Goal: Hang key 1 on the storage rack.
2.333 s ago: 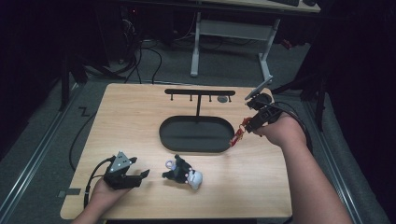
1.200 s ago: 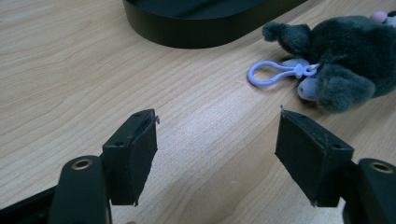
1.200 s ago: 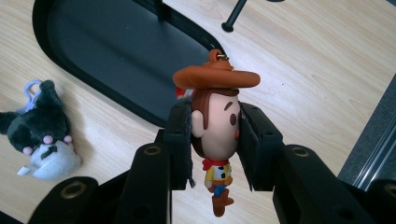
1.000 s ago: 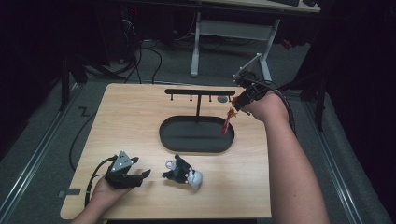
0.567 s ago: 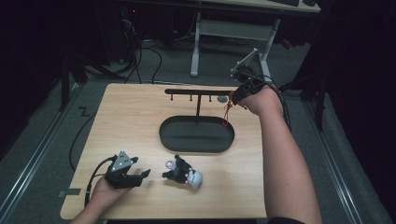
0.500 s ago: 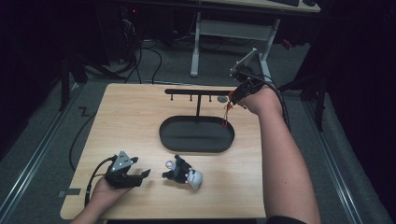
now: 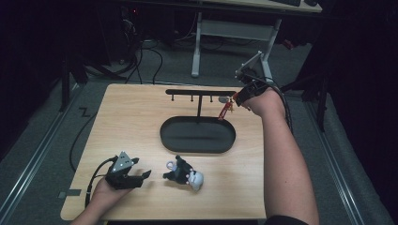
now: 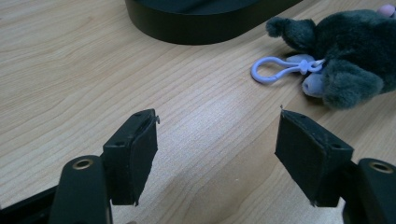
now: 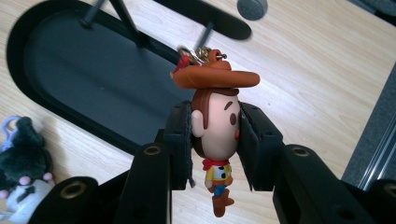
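My right gripper (image 9: 215, 140) is clamped on a small cowboy figure keychain (image 9: 215, 135) with a brown hat, a round pale head and a yellow shirt; both black pads press the sides of its head, so the hat sticks out above the jaws and the little body and boots dangle below them. In the high view I see that right gripper (image 7: 238, 97) at the far right end of the black T-shaped hanger rack (image 7: 199, 93), with the keychain (image 7: 226, 109) hanging tilted just beneath the bar's end, over the far rim of the black oval tray (image 7: 197, 136). In the right gripper view the keychain's metal clasp sits right beside one of the rack's pegs; I cannot tell whether it is hooked on. My left gripper (image 8: 215, 154) rests low over the light wooden table (image 7: 131, 117) with its jaws wide apart and nothing between them. A dark grey plush mouse keychain (image 8: 345, 51) with a lilac plastic clip (image 8: 275, 71) lies just beyond it, near the tray's near edge.
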Demonstrator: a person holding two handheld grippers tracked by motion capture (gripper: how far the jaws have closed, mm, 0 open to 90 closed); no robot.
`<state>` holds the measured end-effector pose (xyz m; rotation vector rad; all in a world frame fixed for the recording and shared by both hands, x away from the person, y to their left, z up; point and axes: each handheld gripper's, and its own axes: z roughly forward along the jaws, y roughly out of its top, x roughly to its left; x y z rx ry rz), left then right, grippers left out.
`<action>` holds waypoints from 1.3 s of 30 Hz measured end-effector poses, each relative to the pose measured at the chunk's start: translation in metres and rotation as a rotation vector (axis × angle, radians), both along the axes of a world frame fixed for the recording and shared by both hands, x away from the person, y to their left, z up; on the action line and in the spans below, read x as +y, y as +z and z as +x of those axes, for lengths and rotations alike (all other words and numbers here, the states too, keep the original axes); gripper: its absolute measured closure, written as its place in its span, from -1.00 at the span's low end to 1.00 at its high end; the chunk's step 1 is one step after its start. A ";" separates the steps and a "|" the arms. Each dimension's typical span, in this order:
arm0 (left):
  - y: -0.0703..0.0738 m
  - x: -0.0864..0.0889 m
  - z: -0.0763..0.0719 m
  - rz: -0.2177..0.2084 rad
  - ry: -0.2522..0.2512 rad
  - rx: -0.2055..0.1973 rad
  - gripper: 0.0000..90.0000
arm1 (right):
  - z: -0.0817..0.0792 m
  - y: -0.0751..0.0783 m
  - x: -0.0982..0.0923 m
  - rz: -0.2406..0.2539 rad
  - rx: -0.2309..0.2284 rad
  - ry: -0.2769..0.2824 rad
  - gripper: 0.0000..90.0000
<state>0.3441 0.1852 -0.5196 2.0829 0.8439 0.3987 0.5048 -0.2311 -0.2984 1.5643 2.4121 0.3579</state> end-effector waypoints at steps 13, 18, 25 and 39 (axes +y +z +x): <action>-0.001 -0.003 -0.001 0.009 -0.011 0.004 -0.33 | -0.007 -0.043 -0.018 0.028 0.041 -0.027 0.48; -0.001 -0.003 -0.001 0.008 -0.011 0.007 -0.32 | -0.006 -0.056 -0.018 0.037 0.044 -0.029 0.47; -0.001 -0.003 -0.001 0.008 -0.010 0.005 -0.32 | -0.005 -0.068 -0.016 0.073 0.034 -0.048 0.06; -0.001 -0.008 -0.001 0.004 -0.027 0.017 -0.29 | -0.044 -0.094 -0.022 0.141 0.007 -0.020 -0.11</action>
